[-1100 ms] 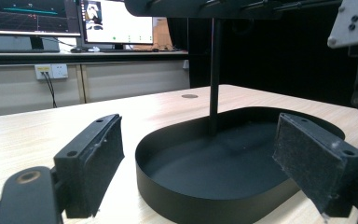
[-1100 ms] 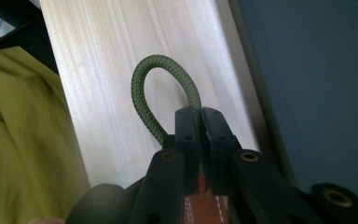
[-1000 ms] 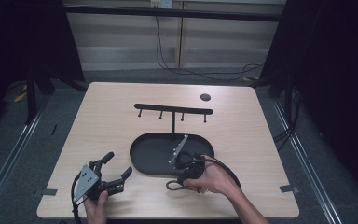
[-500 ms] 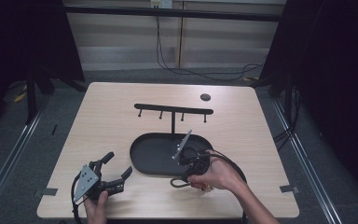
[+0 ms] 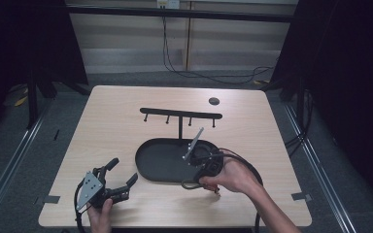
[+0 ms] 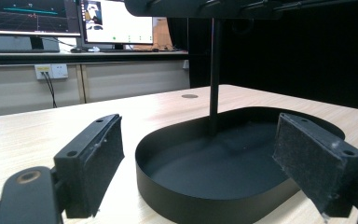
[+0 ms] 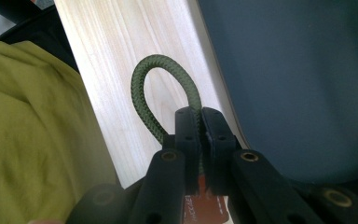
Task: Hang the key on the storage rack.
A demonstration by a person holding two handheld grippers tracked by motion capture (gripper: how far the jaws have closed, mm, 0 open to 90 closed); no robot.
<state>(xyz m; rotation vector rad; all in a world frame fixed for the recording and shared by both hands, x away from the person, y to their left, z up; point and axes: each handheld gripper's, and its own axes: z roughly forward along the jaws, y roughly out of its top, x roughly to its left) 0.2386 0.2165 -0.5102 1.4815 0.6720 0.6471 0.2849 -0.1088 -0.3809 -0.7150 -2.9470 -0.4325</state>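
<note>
One pale wooden surface (image 5: 126, 131) fills the middle of the high view, carrying one black oval tray (image 5: 158, 162) at lower centre, from whose far rim a single thin post rises to one crossbar rack (image 5: 180, 113) with four short pegs hanging beneath it. One small dark disc (image 5: 213, 101) lies alone toward the upper right of the surface. Two hand-held tools are at work. The left tool (image 5: 120, 180), at the lower left of the frame, rests just above the surface short of the tray, its jaws spread wide and gripping nothing; in the left gripper view its two black pads (image 6: 95, 161) frame the tray's near wall, with the post standing behind. The right tool (image 5: 209, 167), at lower centre-right and held in one hand (image 5: 233, 177), hovers at the tray's right end. In the right gripper view its jaws are clenched on one green braided cord loop (image 7: 161, 95), which arches out from between the pads toward the upper left of that frame, over the strip of bare wood beside the tray's rim. A red tag (image 7: 205, 207) sits low between the jaws, its lettering too small to read.
</note>
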